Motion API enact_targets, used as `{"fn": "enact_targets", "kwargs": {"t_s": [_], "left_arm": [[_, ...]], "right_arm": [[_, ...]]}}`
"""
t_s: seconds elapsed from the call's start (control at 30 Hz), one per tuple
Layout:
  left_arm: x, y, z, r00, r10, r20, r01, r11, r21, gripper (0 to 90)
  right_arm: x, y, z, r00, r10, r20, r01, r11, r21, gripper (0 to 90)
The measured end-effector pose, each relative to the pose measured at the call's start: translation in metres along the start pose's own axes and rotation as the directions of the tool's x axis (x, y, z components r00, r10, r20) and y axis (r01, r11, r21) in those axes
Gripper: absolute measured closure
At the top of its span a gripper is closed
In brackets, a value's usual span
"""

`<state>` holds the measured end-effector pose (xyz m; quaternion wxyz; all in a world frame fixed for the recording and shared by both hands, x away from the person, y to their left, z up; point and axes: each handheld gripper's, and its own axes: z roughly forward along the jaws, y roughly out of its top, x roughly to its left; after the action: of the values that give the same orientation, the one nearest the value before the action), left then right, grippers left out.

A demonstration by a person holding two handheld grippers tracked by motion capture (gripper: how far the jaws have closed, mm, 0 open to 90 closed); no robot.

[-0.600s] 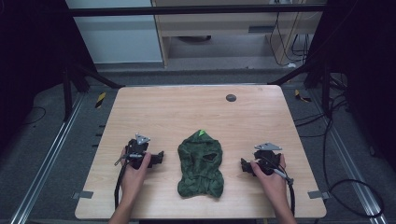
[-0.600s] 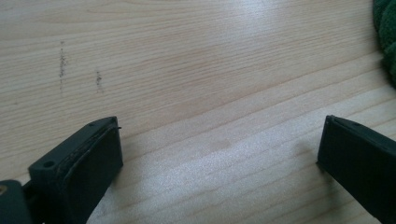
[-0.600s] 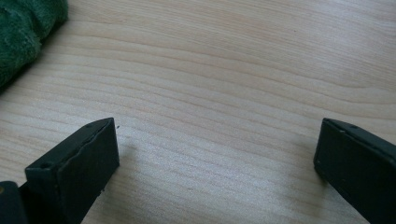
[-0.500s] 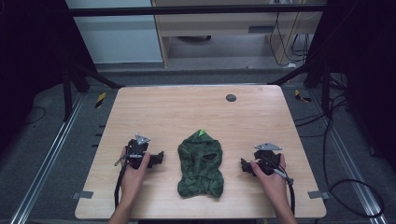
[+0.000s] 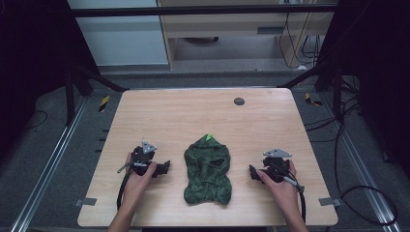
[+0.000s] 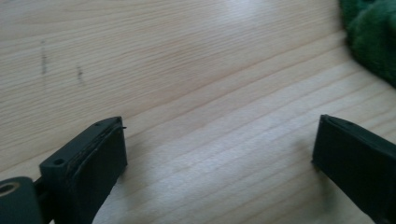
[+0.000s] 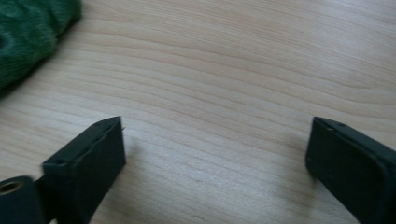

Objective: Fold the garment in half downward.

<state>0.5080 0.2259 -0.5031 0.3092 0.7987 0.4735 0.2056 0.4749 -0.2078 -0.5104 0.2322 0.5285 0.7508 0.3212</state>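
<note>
Between the two grippers, on the near half of the counter [image 5: 159,116], lies a green cloth [image 5: 208,169], crumpled, its long axis running away from the person, with a bright green tag at the far end. The left gripper [image 5: 163,167] rests on the wood just left of it, the right gripper [image 5: 252,173] just right, both pointing inward and about equally near. Both sets of fingers stand wide open with nothing between them but bare wood; in the left gripper view the cloth [image 6: 373,37] sits ahead at the upper right, in the right gripper view [image 7: 32,32] at the upper left. Nothing stands in the way; a small dark disc [image 5: 239,101] lies well apart near the far edge.
</note>
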Motion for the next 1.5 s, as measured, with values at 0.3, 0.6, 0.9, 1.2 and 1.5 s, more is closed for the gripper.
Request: {"fn": "enact_targets", "kwargs": {"t_s": [0.3,0.6,0.9,1.2,1.5], "left_arm": [[-0.004,0.016,-0.003,0.9934,-0.006,0.115,0.007,0.9999,-0.009,5.6],[-0.010,0.041,-0.002,0.9905,0.028,0.135,-0.027,0.9996,-0.013,10.5],[-0.017,0.063,0.004,0.9854,0.067,0.157,-0.063,0.9976,-0.030,25.7],[-0.026,0.077,0.018,0.9815,0.096,0.166,-0.092,0.9953,-0.031,31.5],[-0.026,0.081,0.022,0.9822,0.103,0.157,-0.096,0.9943,-0.046,32.1]], "right_arm": [[0.008,0.022,-0.002,0.9893,-0.099,-0.107,0.104,0.994,0.039,29.0],[0.010,0.045,0.001,0.9769,-0.107,-0.185,0.118,0.992,0.051,46.3],[0.020,0.062,0.014,0.9603,-0.139,-0.242,0.151,0.988,0.029,66.0],[0.037,0.081,0.028,0.9427,-0.193,-0.272,0.204,0.979,0.013,73.5],[0.046,0.094,0.039,0.9450,-0.176,-0.275,0.185,0.983,0.005,65.8]]}}
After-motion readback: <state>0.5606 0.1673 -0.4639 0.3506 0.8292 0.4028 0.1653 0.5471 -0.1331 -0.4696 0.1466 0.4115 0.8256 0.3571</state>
